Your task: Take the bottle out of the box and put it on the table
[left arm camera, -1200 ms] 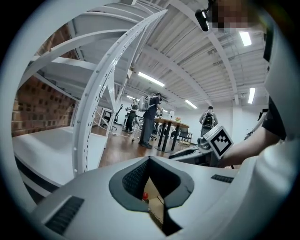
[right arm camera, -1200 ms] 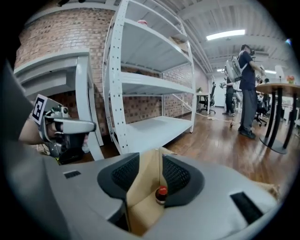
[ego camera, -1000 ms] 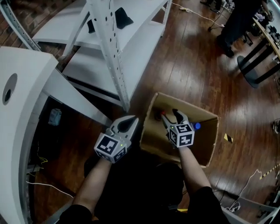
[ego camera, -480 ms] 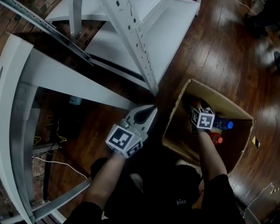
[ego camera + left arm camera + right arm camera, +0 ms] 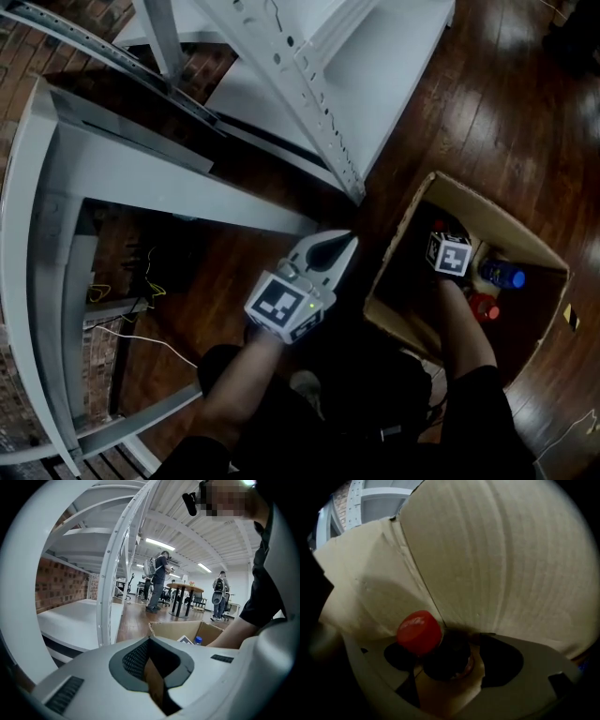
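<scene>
A red-capped dark plastic bottle [image 5: 423,634], cap-up in the brown cardboard box [image 5: 394,281], is framed, ungripped, between the opening jaws of the nearer right hand-held gripper [image 5: 449,663]; the left hand-held gripper [image 5: 339,246] is seen closed outside.

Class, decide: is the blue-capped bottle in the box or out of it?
In: the blue-capped bottle sits within the cardboard box walls.

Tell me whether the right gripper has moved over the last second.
Yes. The right gripper sank past the box rim into the box; its jaws are opening, the red-capped bottle between them.
</scene>
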A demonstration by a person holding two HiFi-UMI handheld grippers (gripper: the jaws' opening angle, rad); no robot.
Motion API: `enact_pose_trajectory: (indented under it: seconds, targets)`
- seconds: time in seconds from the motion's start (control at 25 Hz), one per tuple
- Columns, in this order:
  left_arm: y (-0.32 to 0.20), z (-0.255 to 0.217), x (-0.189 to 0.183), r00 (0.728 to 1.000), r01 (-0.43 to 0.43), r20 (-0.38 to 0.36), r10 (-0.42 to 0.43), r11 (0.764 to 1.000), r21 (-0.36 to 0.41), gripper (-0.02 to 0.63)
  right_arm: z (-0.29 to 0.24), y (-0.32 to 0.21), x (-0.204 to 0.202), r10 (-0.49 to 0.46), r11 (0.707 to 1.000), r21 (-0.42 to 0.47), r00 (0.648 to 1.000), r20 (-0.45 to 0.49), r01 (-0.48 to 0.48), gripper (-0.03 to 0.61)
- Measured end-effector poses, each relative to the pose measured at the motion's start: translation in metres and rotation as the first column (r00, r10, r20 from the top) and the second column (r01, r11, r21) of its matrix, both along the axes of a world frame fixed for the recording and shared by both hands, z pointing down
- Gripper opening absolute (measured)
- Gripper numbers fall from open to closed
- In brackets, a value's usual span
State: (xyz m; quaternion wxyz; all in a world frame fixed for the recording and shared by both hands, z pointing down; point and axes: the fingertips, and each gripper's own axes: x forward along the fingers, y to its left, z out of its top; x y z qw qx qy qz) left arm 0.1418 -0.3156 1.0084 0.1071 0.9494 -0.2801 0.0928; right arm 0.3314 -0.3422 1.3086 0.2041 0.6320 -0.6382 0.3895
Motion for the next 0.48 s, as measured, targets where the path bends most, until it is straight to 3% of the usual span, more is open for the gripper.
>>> enact_pose_trajectory:
  seconds: [0.48]
  targets:
    - [0.007, 0.004, 0.007, 1.0, -0.025, 0.006, 0.025, 1.0, 0.017, 0.002, 0.012, -0.006, -0.012, -0.095, 0.995, 0.008, 0.994, -0.049, 0.096, 0.364]
